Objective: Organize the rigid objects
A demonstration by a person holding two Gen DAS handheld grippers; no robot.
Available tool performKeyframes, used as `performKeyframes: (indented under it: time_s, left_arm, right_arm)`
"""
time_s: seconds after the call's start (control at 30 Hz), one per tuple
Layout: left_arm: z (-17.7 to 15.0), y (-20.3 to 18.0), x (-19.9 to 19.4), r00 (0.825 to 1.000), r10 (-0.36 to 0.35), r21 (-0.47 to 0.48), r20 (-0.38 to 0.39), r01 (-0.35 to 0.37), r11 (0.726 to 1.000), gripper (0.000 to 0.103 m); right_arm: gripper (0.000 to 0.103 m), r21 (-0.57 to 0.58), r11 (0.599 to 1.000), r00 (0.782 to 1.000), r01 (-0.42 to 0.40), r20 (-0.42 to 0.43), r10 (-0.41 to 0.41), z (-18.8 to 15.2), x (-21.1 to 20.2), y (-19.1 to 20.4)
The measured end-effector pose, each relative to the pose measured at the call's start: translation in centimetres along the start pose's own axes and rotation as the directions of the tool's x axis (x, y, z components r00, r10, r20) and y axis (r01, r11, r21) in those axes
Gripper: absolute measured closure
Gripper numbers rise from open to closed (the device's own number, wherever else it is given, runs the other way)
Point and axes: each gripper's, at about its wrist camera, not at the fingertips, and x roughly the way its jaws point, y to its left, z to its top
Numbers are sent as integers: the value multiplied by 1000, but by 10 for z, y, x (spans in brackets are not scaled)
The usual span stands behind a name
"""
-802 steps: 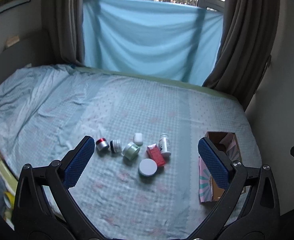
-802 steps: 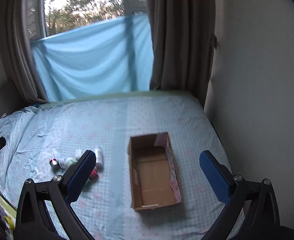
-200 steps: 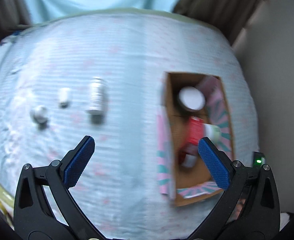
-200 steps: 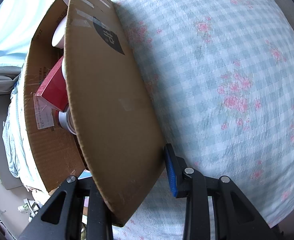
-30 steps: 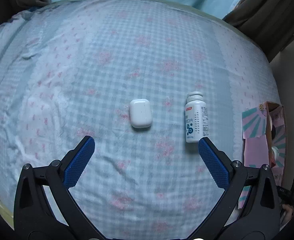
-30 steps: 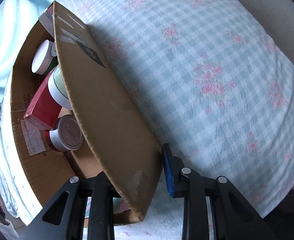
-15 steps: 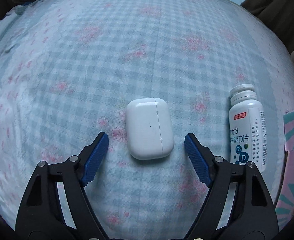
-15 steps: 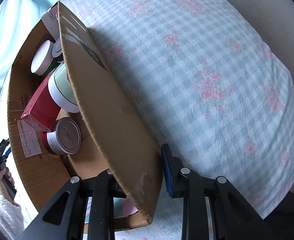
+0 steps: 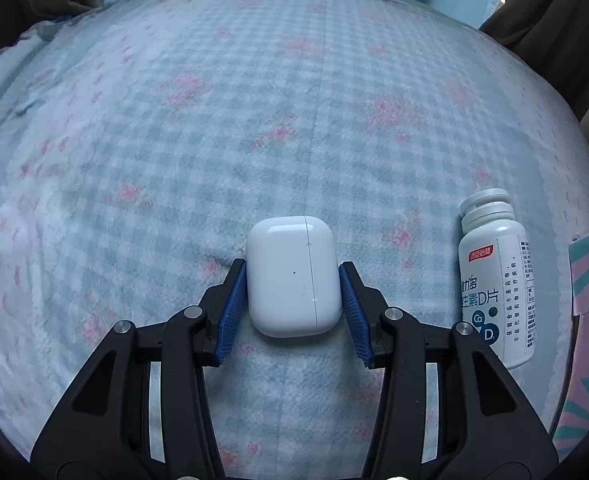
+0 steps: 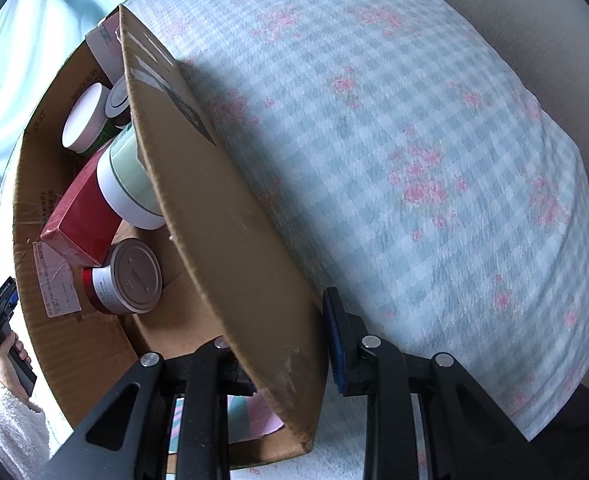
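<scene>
We have our left gripper (image 9: 293,302) closed around the small white rounded plastic earbud case (image 9: 293,276), its jaws having just been closing until both blue ribbed pads (image 9: 232,312) press the case's long sides. The case lies flat on the blue-and-white checked bedspread with pink flowers (image 9: 254,120), directly between the fingers, so a squeeze across its narrow width gives the firmest hold on such a smooth, slippery shell. The gripper points steeply down, which suits a pick from a soft bed.

To the right of this gripper, well clear of the fingers, the white plastic vitamin bottle with a white cap (image 9: 494,276) lies on its side, cap pointing away from us. We judge it the 1 item left once the case goes.

Our right gripper (image 10: 286,344) is clamped tight on the near wall of the brown cardboard box (image 10: 222,216), 1 finger inside and 1 outside. That grip appears to tilt the box and steady it on the yielding bedspread, keeping its mouth open toward the left gripper. Inside, ahead and left of the right fingers, sit a red rectangular carton (image 10: 82,216), a pale green round jar (image 10: 128,184), a silver-lidded tin with a red band (image 10: 128,280) and a white-lidded round jar (image 10: 84,118).

Next, we judge, comes a lift and a carry to the box.
</scene>
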Motion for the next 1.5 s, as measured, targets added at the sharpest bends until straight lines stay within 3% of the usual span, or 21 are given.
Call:
performKeyframes:
  time_s: [0.4,0.5,0.53,0.77,0.9,1.07,1.1,1.13,1.17,1.23,1.4,1.5]
  left_arm:
    - [1,4,-30,999,-30,-32,20,31,999,62]
    - [5,-1,-50,998,-49,-25,34,50,998,73]
    - [7,-2,-56,998,-57,-27,37,58,998,82]
    - [18,-20,-85,994,-95,-20,58,96,995,84]
    - [18,-12,-88,989,-142,-72,50,145,987,83]
    - [11,-15,-77,996,-86,46,7,86,995,82]
    - [10,-17,-75,996,-85,81,4,85,993,79]
    - [10,-20,-74,996,-87,113,2,86,990,61]
    - [9,-24,-71,996,-90,152,-10,90,984,6]
    - [9,-31,-62,995,-99,219,-35,104,970,0]
    - [13,-36,-21,991,-39,307,-131,78,948,0]
    - [17,-40,0,985,-38,369,-168,99,924,0]
  right_arm:
    - [79,4,1000,1000,-12,-6,12,1,-1,-5]
    - [79,4,1000,1000,-17,-11,17,2,0,-6]
    - [79,5,1000,1000,-18,-12,18,1,0,-5]
    - [79,7,999,999,-43,-27,43,4,2,-11]
    - [79,-9,998,998,-58,-39,57,9,2,-17]
    - [79,-27,998,997,-65,-50,63,16,6,-21]
    - [79,-28,997,996,-69,-52,68,18,7,-22]
    - [79,-29,997,996,-71,-53,70,19,7,-22]
    - [79,-30,997,996,-73,-54,71,20,7,-22]
    - [79,-36,997,996,-72,-55,70,21,8,-22]
    - [79,-41,997,996,-68,-54,66,22,10,-19]
    - [79,-33,997,997,-66,-48,64,23,11,-17]
